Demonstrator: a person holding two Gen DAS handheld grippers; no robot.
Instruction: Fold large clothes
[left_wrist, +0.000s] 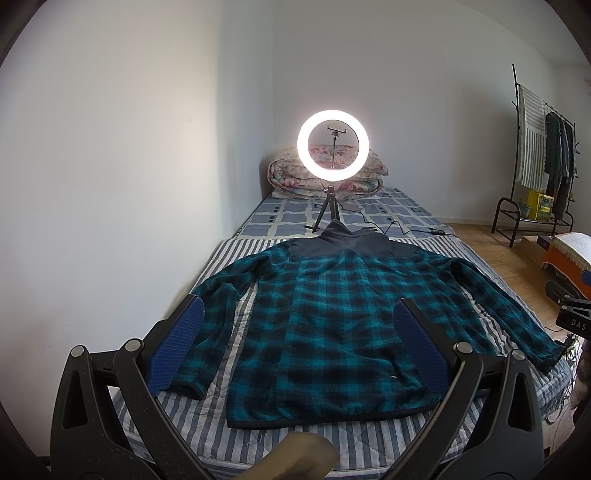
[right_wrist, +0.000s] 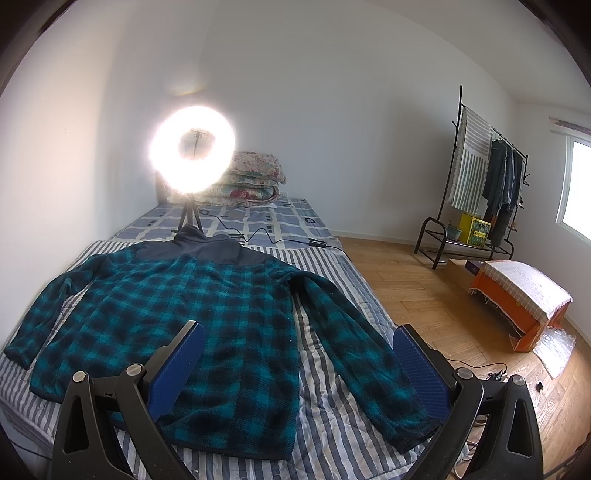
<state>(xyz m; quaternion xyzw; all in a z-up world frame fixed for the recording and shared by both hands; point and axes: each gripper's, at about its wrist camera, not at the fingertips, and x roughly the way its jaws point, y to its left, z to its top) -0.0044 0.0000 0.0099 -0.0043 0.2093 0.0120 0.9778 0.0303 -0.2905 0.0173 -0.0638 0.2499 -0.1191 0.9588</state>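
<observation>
A teal and black plaid fleece jacket (left_wrist: 332, 314) (right_wrist: 192, 314) with a dark grey collar and yoke lies flat, back up, on the striped bed cover (left_wrist: 258, 446), sleeves spread to both sides. My left gripper (left_wrist: 299, 317) hangs open above the jacket's lower half, blue pads (left_wrist: 177, 347) wide apart, nothing between them. In the right wrist view my right gripper (right_wrist: 299, 339) is open too, above the hem and the jacket's right sleeve (right_wrist: 354, 354). Neither gripper touches the cloth.
A lit ring light (left_wrist: 333, 145) (right_wrist: 192, 149) on a small tripod stands on the bed behind the collar, its cable (right_wrist: 266, 236) trailing right. Folded floral quilts (left_wrist: 328, 173) lie at the bed head. A clothes rack (right_wrist: 484, 184) and an orange box (right_wrist: 521, 299) stand on the wooden floor at right.
</observation>
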